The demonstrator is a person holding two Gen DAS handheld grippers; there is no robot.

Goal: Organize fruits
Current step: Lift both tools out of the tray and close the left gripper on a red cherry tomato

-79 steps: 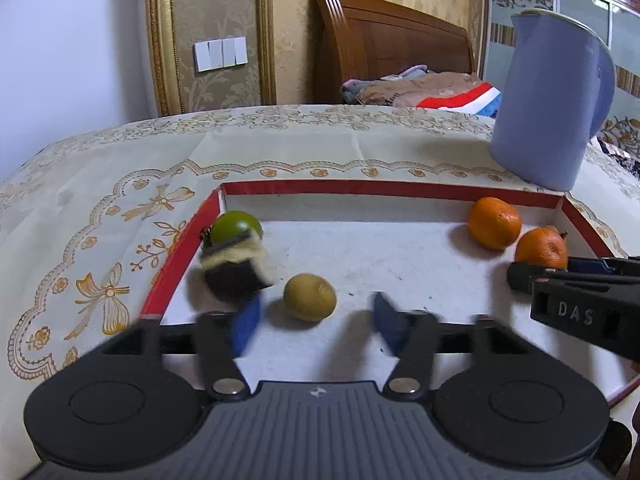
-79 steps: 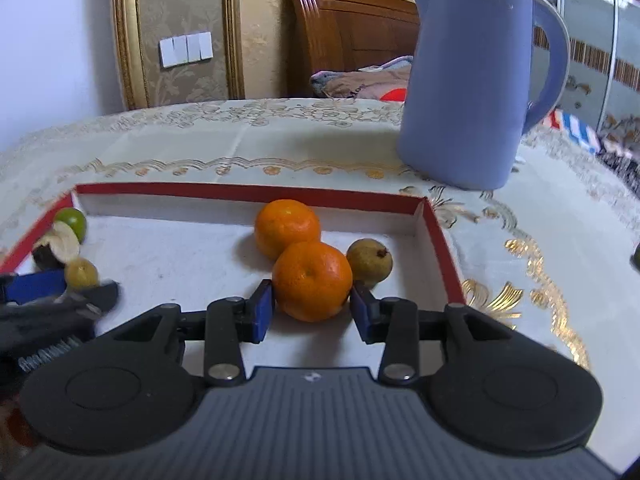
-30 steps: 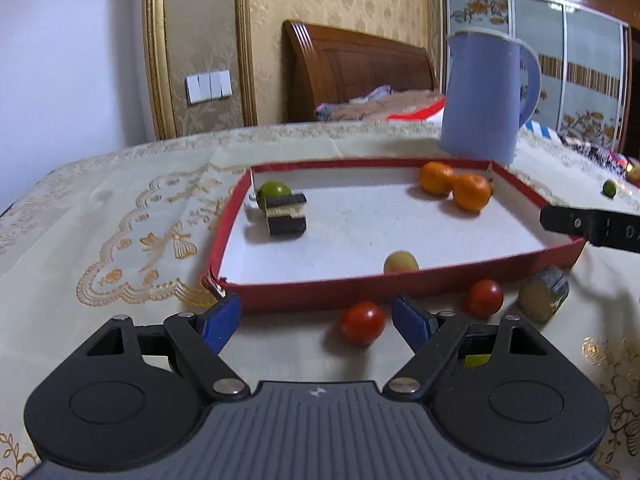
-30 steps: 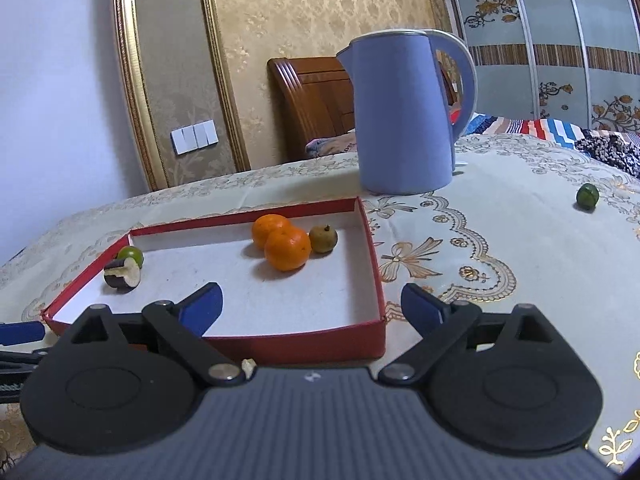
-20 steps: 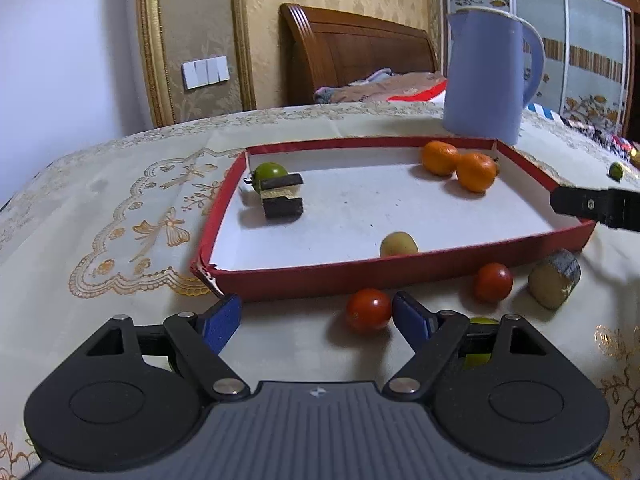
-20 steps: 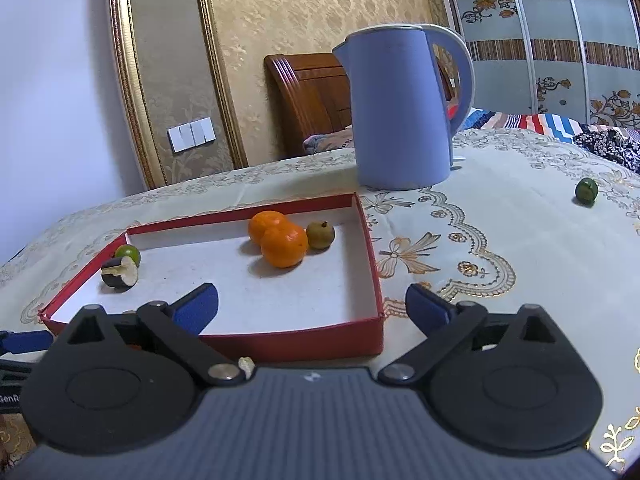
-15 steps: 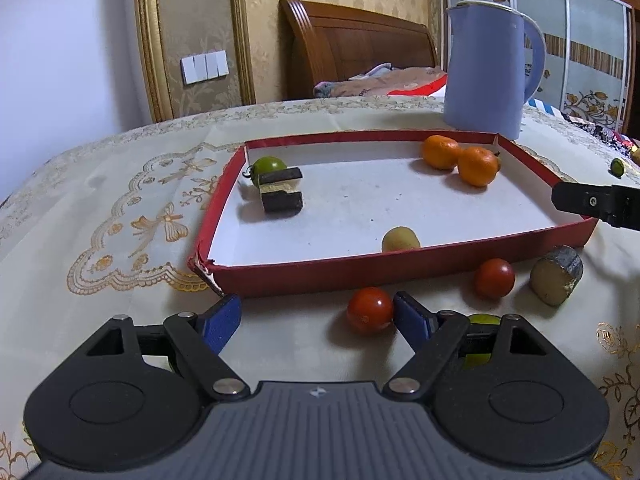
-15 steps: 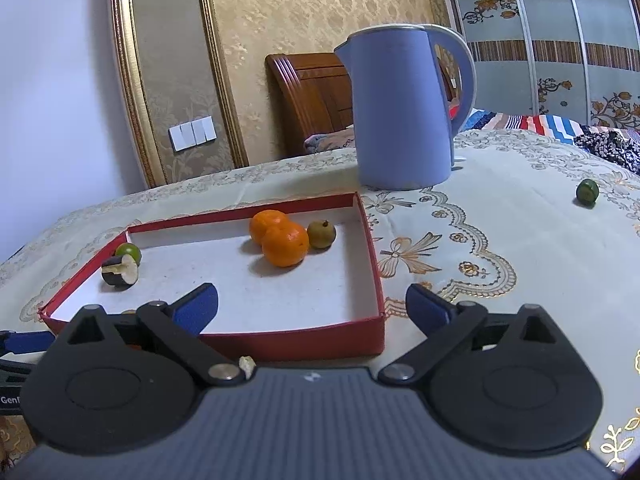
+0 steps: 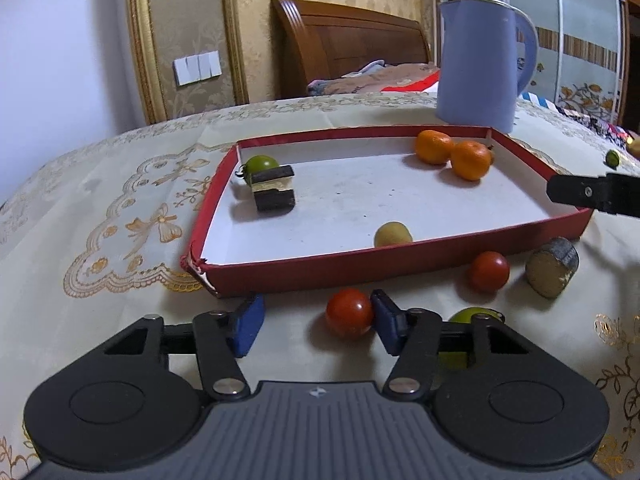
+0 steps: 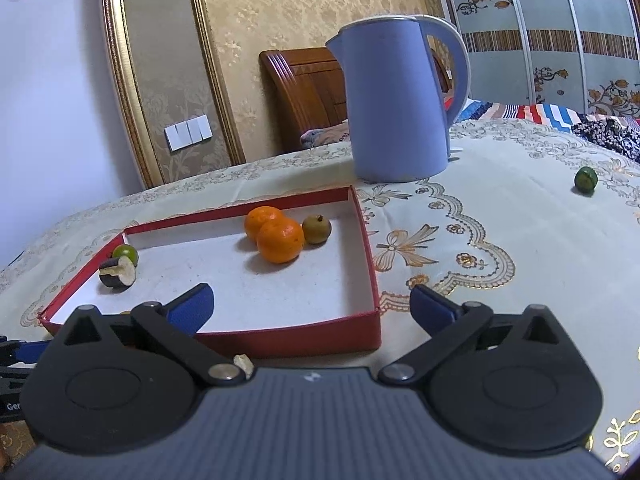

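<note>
A red-walled tray (image 9: 400, 260) holds two oranges (image 9: 434, 146), a green fruit (image 9: 260, 164), a dark cut piece (image 9: 274, 194) and a yellowish fruit (image 9: 392, 234). In front of it on the cloth lie two red tomatoes, a cut chunk (image 9: 552, 268) and a green fruit (image 9: 476, 314). My left gripper (image 9: 316, 312) is closing around the nearer tomato (image 9: 348, 312): the right pad touches it, the left pad stands apart. My right gripper (image 10: 312, 300) hovers wide open over the tray's (image 10: 296, 340) near right corner, with nothing between its fingers.
A blue kettle (image 10: 400, 100) stands behind the tray's far right corner. One small green fruit (image 10: 586, 180) lies alone on the cloth at far right. The second tomato (image 9: 488, 272) sits right of the left gripper. The right gripper's black finger (image 9: 592, 192) juts over the tray's right wall.
My left gripper's jaws have narrowed about the nearer tomato, and its right pad now rests against it. The right gripper's jaws have spread slightly wider.
</note>
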